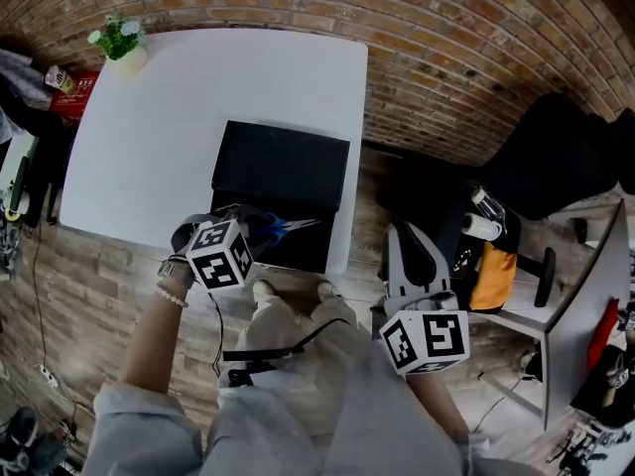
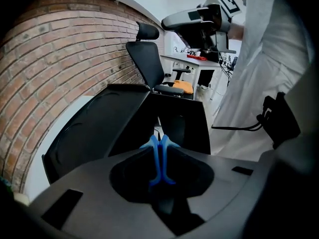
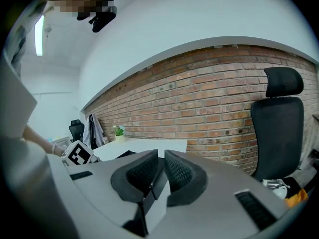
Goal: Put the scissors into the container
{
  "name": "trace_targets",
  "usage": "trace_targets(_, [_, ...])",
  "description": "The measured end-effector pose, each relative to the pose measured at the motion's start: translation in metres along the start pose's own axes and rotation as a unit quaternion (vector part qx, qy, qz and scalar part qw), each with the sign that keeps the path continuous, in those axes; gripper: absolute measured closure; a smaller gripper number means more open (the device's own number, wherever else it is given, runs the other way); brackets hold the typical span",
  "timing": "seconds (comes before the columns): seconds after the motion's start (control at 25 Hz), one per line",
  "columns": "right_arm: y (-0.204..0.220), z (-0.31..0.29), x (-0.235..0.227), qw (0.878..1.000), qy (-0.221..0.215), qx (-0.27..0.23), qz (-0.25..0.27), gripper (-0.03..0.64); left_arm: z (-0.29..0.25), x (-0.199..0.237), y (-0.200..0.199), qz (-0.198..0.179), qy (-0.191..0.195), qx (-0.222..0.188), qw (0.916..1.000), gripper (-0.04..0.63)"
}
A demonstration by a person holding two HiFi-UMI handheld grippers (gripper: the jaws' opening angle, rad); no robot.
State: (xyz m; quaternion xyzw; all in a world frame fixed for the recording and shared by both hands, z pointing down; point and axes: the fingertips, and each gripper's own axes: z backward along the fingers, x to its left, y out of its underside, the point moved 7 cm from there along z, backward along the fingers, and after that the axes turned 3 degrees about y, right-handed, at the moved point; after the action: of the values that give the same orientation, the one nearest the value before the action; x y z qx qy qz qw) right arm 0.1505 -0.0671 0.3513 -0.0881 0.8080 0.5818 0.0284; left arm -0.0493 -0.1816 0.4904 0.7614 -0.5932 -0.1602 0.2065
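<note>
Blue-handled scissors [image 1: 281,227] hang over the near part of a black container [image 1: 283,157] that lies open on the white table [image 1: 149,137]. My left gripper [image 1: 253,230] is shut on their handles, and the blades point right. In the left gripper view the blue handles [image 2: 158,156] stand upright between the jaws of my left gripper [image 2: 158,148], the blade tip points into the container's box [image 2: 182,126], and its lid [image 2: 94,128] lies open to the left. My right gripper [image 1: 417,291] is off the table to the right; in the right gripper view my right gripper [image 3: 160,159] is shut and holds nothing.
A small potted plant [image 1: 121,43] stands at the table's far left corner, with a red item [image 1: 74,92] beside the table. A brick wall [image 1: 446,58] runs behind. A black office chair [image 1: 566,157] and a desk with orange cloth [image 1: 489,276] stand to the right.
</note>
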Motion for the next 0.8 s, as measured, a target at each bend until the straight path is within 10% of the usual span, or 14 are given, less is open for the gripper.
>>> trace_targets(0.48, [0.0, 0.001, -0.001, 1.0, -0.006, 0.007, 0.008, 0.552, -0.023, 0.003, 0.008, 0.006, -0.017, 0.045, 0.9988, 0.492])
trace_targets(0.8, [-0.004, 0.0, 0.002, 0.999, -0.028, 0.009, 0.029, 0.552, -0.013, 0.002, 0.002, 0.066, -0.049, 0.001, 0.9966, 0.492])
